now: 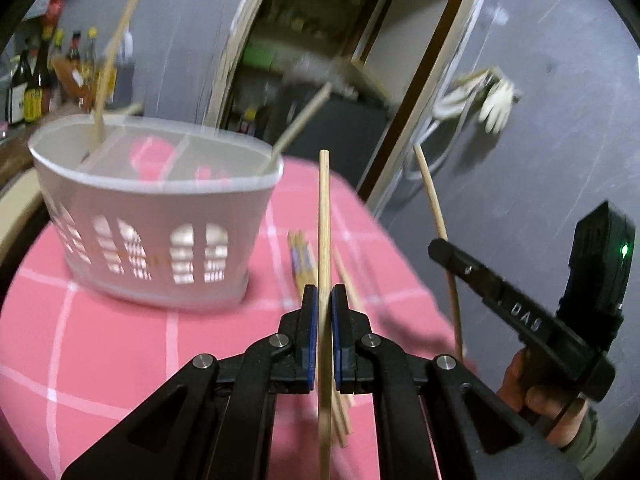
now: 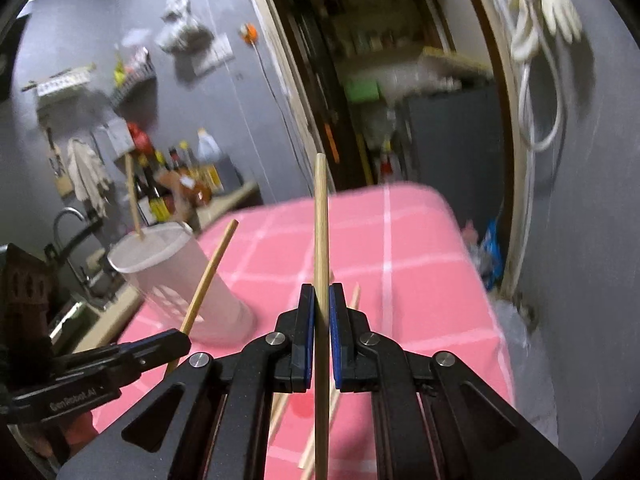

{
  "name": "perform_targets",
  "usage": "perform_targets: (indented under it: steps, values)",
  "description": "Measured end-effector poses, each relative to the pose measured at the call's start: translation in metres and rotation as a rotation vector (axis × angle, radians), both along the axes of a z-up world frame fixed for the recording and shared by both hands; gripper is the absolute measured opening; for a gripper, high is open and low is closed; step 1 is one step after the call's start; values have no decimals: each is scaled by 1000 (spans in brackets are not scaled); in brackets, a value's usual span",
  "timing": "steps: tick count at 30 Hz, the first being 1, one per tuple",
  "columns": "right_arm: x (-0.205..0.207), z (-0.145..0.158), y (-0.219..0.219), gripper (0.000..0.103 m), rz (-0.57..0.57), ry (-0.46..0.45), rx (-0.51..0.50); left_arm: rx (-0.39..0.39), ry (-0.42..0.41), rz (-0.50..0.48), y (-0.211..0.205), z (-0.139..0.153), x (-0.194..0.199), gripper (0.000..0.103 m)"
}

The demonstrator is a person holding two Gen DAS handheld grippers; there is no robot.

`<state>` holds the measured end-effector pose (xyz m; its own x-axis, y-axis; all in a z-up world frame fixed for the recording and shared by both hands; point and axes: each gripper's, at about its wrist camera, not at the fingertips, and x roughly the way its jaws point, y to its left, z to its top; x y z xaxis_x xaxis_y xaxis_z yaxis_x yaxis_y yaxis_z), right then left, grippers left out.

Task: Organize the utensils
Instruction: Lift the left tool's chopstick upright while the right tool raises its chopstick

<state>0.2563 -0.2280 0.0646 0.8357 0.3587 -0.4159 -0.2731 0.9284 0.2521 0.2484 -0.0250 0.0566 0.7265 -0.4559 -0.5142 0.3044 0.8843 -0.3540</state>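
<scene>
A pale wooden chopstick stands nearly upright between the blue-padded jaws of the left gripper, which are closed on it above the table. The right gripper likewise has its jaws clamped on a second light wooden chopstick, held upright over the pink checked tablecloth. In the left wrist view, the right gripper appears at the right edge with its chopstick. More loose wooden chopsticks lie on the cloth just beside the white perforated plastic utensil basket, which stands on the table to the left. Two chopsticks already lean inside the basket, one at its left end and one at its right end. Behind it, dark sauce bottles stand against a grey wall.
</scene>
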Motion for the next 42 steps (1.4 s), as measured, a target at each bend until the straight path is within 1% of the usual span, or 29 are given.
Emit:
perform_targets:
  steps: [4, 8, 11, 14, 17, 20, 23, 29, 32, 35, 39, 42]
  values:
    - [-15, 25, 13, 5, 4, -123, 8, -27, -103, 34, 11, 20, -18, 5]
    - [-22, 45, 30, 5, 19, -226, 24, -48, -212, 78, 23, 45, -28, 4]
    - [-26, 56, 42, 5, 39, -277, 41, -62, -267, 97, 28, 64, -31, 4]
    - [-24, 66, 54, 5, 58, -315, 58, -74, -313, 117, 40, 76, -27, 4]
    - [-20, 76, 65, 5, 80, -359, 88, -91, -366, 145, 53, 90, -24, 4]
    - [-11, 87, 81, 5, 99, -401, 121, -94, -404, 186, 77, 104, -11, 4]
    - [-1, 97, 97, 5, 112, -433, 143, -86, -433, 240, 98, 110, 1, 5]
    - [17, 102, 117, 5, 117, -487, 177, -89, -477, 334, 135, 112, 20, 4]
    - [24, 100, 123, 5, 101, -520, 182, -86, -501, 374, 147, 110, 27, 5]
    - [32, 96, 127, 5, 82, -531, 184, -66, -517, 408, 156, 107, 35, 5]
    - [39, 89, 130, 5, 46, -547, 179, -92, -523, 452, 173, 105, 47, 4]
    - [42, 84, 131, 5, 19, -570, 174, -108, -548, 484, 179, 103, 51, 4]
